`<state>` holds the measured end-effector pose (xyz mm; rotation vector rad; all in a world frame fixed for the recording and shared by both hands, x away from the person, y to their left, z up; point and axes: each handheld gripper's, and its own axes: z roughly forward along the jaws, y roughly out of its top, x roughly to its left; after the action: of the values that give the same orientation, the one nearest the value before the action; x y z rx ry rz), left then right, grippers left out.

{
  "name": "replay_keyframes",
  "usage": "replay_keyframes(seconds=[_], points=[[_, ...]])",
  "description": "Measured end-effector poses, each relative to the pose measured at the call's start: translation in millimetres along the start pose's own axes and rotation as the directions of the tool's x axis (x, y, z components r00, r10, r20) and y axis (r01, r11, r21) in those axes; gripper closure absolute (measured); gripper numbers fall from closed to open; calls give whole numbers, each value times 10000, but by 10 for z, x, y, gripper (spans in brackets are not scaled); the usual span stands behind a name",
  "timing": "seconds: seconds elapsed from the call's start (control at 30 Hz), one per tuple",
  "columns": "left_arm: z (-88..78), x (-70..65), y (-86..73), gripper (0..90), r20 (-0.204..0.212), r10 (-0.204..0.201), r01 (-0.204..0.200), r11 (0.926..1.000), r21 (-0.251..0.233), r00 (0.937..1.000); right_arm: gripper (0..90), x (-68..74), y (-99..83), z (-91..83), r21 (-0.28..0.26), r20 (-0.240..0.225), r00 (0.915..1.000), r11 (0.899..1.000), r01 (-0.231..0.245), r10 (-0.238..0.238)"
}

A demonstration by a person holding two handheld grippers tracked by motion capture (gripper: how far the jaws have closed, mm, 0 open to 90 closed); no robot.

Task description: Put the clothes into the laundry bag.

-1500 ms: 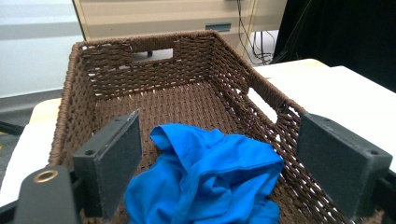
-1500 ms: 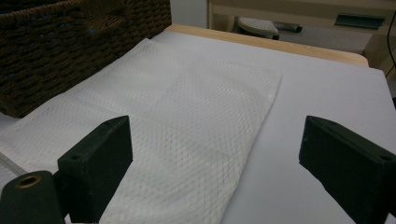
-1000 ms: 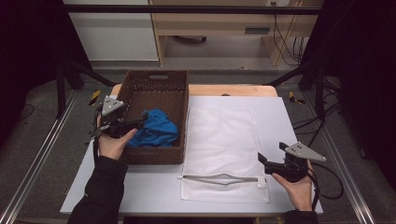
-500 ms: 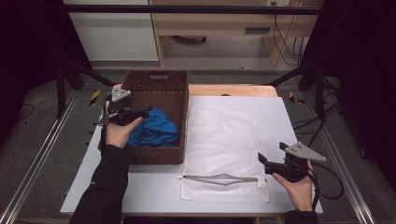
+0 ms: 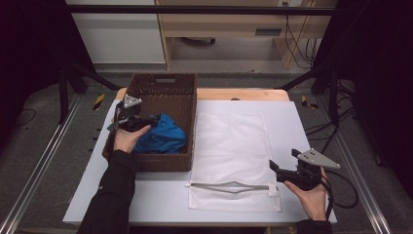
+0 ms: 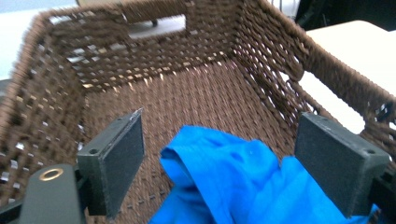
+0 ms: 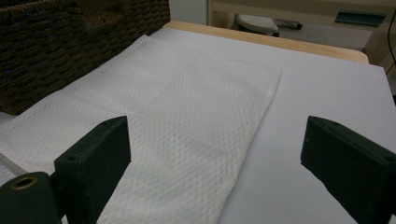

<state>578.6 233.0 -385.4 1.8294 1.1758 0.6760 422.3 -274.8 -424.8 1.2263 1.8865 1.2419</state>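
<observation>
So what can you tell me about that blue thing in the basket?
The blue cloth is a soft, crumpled piece of bright blue fabric, bunched into folds. It lies on the floor of the brown woven basket, toward the near end, reaching the right wall. In the left gripper view, the left tongs stand open on either side of it, one pad clear of the fabric, not yet squeezing it.

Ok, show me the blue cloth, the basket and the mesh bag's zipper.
blue cloth (image 6: 224, 182): left gripper view, on its bunched middle fold.
basket (image 5: 164, 79): high view, on the far rim by the handle slot.
zipper (image 5: 229, 185): high view, on the middle of the gaping opening.
</observation>
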Motion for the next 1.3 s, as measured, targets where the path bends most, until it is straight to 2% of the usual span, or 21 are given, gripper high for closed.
replay_keyframes(seconds=[0.17, 0.23, 0.27, 0.3, 0.5, 0.57, 0.7, 0.8, 0.97, 1.0, 1.07, 1.1, 1.13, 1.17, 1.2, 1.23, 1.3], points=[[45, 10, -60, 150, 345, 340, -360, 9974, 618, 9988, 87, 1, -2, 6, 41, 20, 10000, 10000, 36, -36], [54, 24, -81, 148, 385, 319, -349, 9961, 814, 9987, 86, 1, -1, 3, 26, -25, 10000, 10000, -3, 3], [80, 36, -108, 126, 532, 273, -331, 9931, 1121, 9982, 85, -4, -1, -2, 15, -35, 10000, 10000, -22, 22], [80, 36, -108, 118, 532, 273, -331, 9931, 1121, 9982, 85, -7, -2, -3, 8, -14, 10000, 10000, -32, 32], [163, 13, -149, 115, 744, 497, -622, 9823, 1765, 9960, 84, -9, -4, -6, 28, -14, 10000, 10000, -35, 35], [196, 18, -168, 111, 801, 519, -679, 9749, 2121, 9954, 83, -9, -4, -3, 42, -13, 10000, 10000, -23, 23], [232, 17, -190, 118, 903, 437, -645, 9684, 2411, 9950, 82, -2, -7, 8, 104, -47, 10000, 9999, -18, 19], [257, 11, -202, 130, 902, 540, -763, 9610, 2660, 9945, 82, 4, -9, 22, 136, -81, 10000, 9999, 4, -3], [326, -36, -229, 138, 1042, 809, -1121, 9330, 3420, 9913, 80, 4, -15, 34, 208, -84, 10000, 9998, 49, -47], [346, -47, -235, 137, 1041, 891, -1212, 9244, 3616, 9906, 80, 4, -15, 35, 207, -84, 10000, 9998, 34, -33], [372, -58, -243, 132, 1029, 892, -1224, 9150, 3845, 9907, 79, 3, -16, 34, 228, -80, 10000, 9997, 37, -35], [380, -63, -247, 128, 1029, 858, -1194, 9136, 3886, 9910, 79, 3, -17, 33, 224, -70, 10000, 9997, 38, -37], [399, -68, -255, 128, 955, 891, -1204, 9064, 4048, 9914, 79, 1, -17, 32, 215, -51, 10000, 9998, 53, -52], [399, -68, -255, 127, 955, 891, -1204, 9064, 4048, 9914, 79, 1, -17, 32, 215, -51, 10000, 9998, 53, -52], [409, -72, -261, 127, 966, 892, -1217, 9007, 4170, 9913, 79, 0, -17, 32, 208, -52, 10000, 9998, 44, -43], [422, -78, -269, 127, 992, 917, -1262, 8904, 4374, 9908, 79, -1, -18, 32, 210, -50, 10000, 9998, 39, -38], [442, -88, -281, 132, 982, 957, -1306, 8765, 4634, 9906, 78, -2, -19, 34, 234, -39, 10000, 9997, 47, -46]])
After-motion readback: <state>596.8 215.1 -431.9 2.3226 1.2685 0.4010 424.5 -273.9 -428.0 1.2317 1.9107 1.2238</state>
